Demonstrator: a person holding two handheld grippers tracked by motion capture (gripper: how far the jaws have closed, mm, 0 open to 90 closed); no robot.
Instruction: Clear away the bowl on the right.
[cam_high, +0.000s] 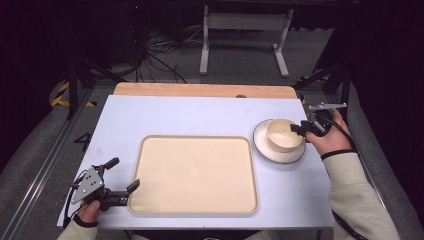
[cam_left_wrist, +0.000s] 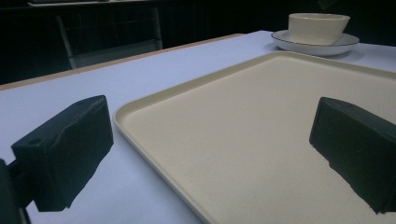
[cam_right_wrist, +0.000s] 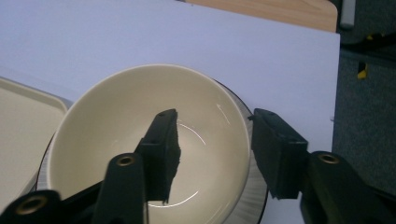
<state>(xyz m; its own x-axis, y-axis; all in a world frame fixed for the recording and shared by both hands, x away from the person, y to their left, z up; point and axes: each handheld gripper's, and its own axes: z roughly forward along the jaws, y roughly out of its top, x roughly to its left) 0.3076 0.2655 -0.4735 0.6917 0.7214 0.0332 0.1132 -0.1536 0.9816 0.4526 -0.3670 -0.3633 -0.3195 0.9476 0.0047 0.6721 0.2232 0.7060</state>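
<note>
The left hand-held gripper (cam_high: 121, 174) gaped beside the tray (cam_high: 150, 200). The right hand-held gripper (cam_right_wrist: 212, 154) straddled the bowl (cam_right_wrist: 112, 116) rim, unclenched; the bowl sat on a plate (cam_high: 262, 147).

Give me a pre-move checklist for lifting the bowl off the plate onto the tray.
1. Right gripper straddles the bowl rim, one finger inside, one outside: ok.
2. Fingers pressing on the rim: not ok, a gap shows.
3. Bowl empty: ok.
4. Bowl sits upright on the plate: ok.
5. Tray bare for the bowl: ok.
6. Left gripper open at the tray's near left corner, apart from the bowl: ok.
</note>
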